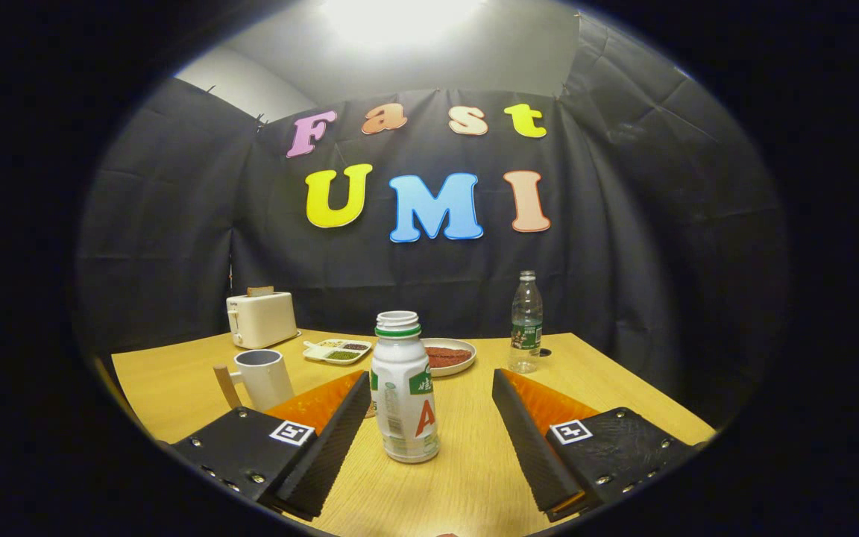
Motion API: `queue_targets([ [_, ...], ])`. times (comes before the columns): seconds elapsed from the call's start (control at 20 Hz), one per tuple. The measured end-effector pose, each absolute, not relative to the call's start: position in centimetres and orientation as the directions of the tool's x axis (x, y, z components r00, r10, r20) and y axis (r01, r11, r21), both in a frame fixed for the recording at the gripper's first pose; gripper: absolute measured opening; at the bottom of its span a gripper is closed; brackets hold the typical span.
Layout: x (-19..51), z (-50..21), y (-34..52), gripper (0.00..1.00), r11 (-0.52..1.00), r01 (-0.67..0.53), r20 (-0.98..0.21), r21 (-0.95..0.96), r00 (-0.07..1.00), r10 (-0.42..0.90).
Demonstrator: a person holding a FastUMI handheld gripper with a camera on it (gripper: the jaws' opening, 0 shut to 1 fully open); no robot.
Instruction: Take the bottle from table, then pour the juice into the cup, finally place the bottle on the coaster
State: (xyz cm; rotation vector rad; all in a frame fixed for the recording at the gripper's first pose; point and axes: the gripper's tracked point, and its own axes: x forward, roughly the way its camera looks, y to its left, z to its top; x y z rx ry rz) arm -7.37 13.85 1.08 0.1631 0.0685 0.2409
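A white juice bottle with a green collar and no cap stands upright on the wooden table, between my two fingers and nearer the left one. My gripper is open, its fingers spread wide on either side of the bottle without touching it. A white cup with a wooden handle stands beyond the left finger. A small part of something flat shows behind the bottle by the left fingertip; I cannot tell whether it is the coaster.
A white toaster stands at the back left. A divided snack tray and a plate of reddish food lie behind the bottle. A clear water bottle stands at the back right, near the table's far edge.
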Motion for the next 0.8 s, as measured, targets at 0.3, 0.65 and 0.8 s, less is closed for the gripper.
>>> queue_targets([
  [0.3, -5.8, -0.2, 15.9, 0.99, 0.954, -0.243, -0.065, 0.176, 0.964, 0.257],
  [0.65, -3.0, -1.0, 17.5, 0.99, 0.955, -0.217, -0.076, 0.204, 0.969, 0.237],
  [0.8, -2.0, -1.5, 17.6, 0.98, 0.959, -0.199, -0.087, 0.2, 0.972, 0.219],
])
